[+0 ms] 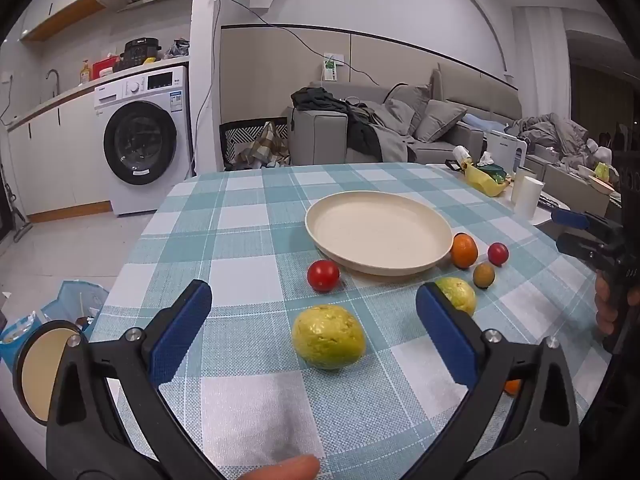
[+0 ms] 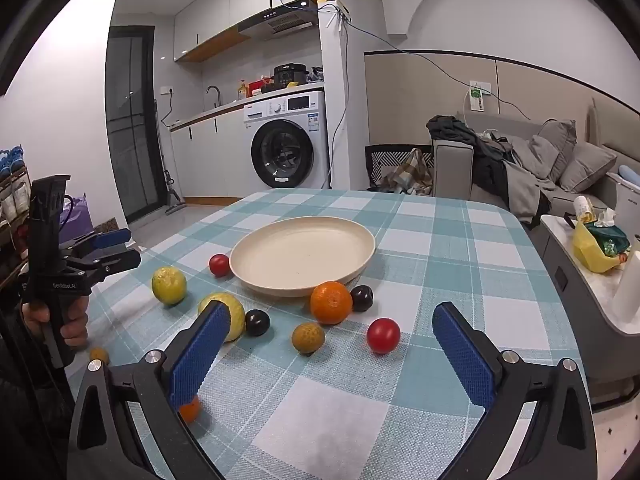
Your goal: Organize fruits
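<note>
Fruit lies loose on the checked desk [image 1: 248, 248] around an empty cream plate [image 1: 378, 236], so by my reading no piece has been sorted yet. The left gripper [image 1: 314, 314] hovers with jaws spread wide and holding nothing, and a yellow-green guava [image 1: 328, 337] sits at 12 o'clock from it, centred in the gap between the two blue pads and touching neither. That fruit is slightly wider than tall, its long axis running roughly 9 to 3, across the line of approach, so the pads would close on its two ends. The plate lies beyond it at about 1 o'clock, with a red tomato [image 1: 323, 275] between guava and plate rim. A second guava [image 1: 460, 294] rests just behind the left gripper's right pad, at about 2 o'clock. The right gripper [image 2: 332, 338] is also fully open and empty; in its view a brown fruit [image 2: 308, 338] and another tomato [image 2: 383, 335] sit ahead at 12 o'clock, an orange [image 2: 331, 302] just past them beside the plate rim, with two dark plums [image 2: 362, 298] close by. The left gripper is the nearer of the two to the first guava, so a straight push forward and a squeeze looks like the likely next move.
</note>
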`<state>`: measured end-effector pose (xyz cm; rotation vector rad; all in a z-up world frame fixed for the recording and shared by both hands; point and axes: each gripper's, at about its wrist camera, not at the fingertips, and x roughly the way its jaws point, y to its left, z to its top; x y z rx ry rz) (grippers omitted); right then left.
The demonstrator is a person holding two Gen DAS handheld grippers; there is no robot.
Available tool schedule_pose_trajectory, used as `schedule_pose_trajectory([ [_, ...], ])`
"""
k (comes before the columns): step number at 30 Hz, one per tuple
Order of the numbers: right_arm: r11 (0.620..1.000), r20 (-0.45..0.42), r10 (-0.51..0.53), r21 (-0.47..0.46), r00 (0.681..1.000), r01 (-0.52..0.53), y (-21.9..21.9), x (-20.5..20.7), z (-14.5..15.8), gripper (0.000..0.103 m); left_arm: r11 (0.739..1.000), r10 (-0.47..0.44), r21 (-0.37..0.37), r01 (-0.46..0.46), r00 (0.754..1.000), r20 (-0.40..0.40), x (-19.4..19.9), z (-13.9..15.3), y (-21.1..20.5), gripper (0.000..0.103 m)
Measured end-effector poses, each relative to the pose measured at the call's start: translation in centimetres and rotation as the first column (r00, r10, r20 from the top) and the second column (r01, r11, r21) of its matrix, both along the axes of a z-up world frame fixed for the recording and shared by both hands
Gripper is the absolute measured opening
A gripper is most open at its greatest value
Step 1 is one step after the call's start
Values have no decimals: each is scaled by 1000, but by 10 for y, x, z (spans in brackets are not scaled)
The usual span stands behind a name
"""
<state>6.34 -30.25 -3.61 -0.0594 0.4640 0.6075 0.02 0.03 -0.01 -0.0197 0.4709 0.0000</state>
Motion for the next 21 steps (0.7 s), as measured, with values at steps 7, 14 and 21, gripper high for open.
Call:
schedule_pose_trajectory([
  [7,1000,-2,7,10,1000,-7,-1,1,1,103,1000,1,-5,-1,1000,8,-1,0,0,102],
  [14,1000,9,8,-9,1000,-8,5,-6,2,103,1000,1,1,-1,1000,7,-4,1,-3,102],
  [21,1000,1,16,-3,1000,-16,1,0,-1,103,1000,4,-11,-4,1000,5,-1,0,2,102],
])
